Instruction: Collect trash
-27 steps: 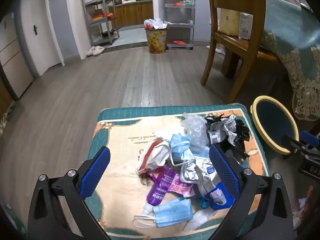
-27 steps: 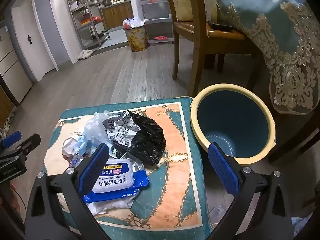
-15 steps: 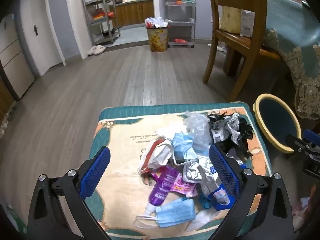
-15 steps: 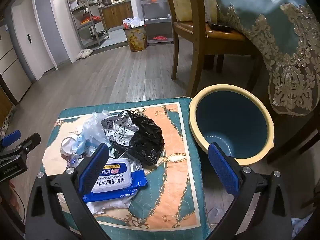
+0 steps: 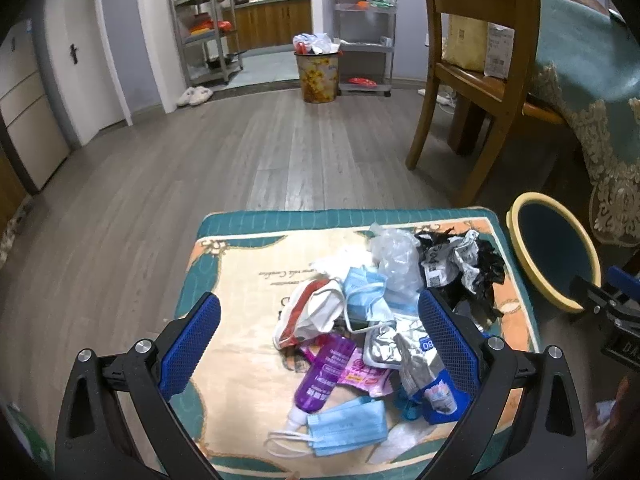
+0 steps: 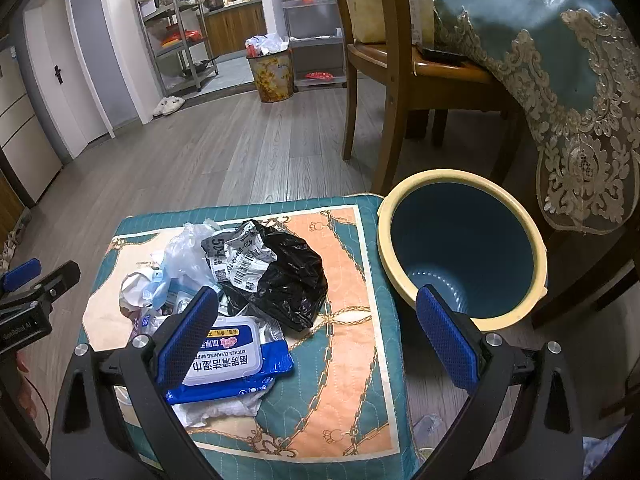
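Note:
A pile of trash lies on a teal and orange mat [image 5: 240,280]: blue face masks [image 5: 346,426], a purple tube [image 5: 324,374], a clear bag [image 5: 394,258], a black bag [image 6: 286,276] and a blue wipes pack [image 6: 228,358]. A blue bin with a yellow rim [image 6: 464,248] stands on the floor right of the mat [image 6: 352,356]. My left gripper [image 5: 320,332] is open and empty above the pile. My right gripper [image 6: 316,328] is open and empty above the mat's right part, between the pile and the bin.
A wooden chair [image 5: 476,80] and a table with a teal lace cloth [image 6: 560,60] stand behind the bin. A full patterned trash can [image 5: 318,76] and metal shelves [image 5: 204,20] are far back across the wood floor.
Both grippers have drifted slightly; the pile sits a little further right and higher in the left view. Both stay open and empty.

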Demonstrator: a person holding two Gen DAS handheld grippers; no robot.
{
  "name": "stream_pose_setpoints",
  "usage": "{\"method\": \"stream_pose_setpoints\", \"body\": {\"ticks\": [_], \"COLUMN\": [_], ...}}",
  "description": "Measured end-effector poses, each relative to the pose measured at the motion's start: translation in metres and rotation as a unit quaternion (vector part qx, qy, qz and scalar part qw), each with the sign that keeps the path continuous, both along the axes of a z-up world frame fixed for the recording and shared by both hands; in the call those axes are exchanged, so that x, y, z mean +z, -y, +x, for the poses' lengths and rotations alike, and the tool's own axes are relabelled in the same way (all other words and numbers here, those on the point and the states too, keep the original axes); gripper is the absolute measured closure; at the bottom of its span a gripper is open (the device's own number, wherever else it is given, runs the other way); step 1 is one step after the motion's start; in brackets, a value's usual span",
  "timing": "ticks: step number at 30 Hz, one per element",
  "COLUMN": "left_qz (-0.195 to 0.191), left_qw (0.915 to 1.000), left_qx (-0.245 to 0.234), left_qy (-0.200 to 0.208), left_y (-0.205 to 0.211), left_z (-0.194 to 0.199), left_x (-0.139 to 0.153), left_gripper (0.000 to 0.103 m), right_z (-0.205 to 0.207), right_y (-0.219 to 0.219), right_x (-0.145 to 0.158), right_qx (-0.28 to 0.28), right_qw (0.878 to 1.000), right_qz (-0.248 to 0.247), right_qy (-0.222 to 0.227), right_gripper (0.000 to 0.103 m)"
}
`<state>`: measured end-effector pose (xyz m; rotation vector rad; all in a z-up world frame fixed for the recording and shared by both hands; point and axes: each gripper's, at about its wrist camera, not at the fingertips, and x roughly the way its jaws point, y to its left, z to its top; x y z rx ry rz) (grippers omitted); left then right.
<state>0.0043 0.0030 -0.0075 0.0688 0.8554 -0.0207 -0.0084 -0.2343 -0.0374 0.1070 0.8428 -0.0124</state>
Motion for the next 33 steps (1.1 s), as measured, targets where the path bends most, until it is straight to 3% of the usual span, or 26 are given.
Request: {"method": "stream_pose_setpoints", "body": {"ticks": [33], "left_qz": [0.009], "left_qw": [1.0000], "left_qx": [-0.003], "left_qy": [0.000], "left_y": [0.0019], "left_z": [0.0012], "left_x": [0.0042], "left_gripper": [0.005], "right_z": [0.0003], "right_y": [-0.0014], "right_x": [-0.0001], "right_qx": [-0.001], "right_qw": [1.000], "right_qz": [-0.004], "right_qy": [-0.001], "right_gripper": [0.006]}}
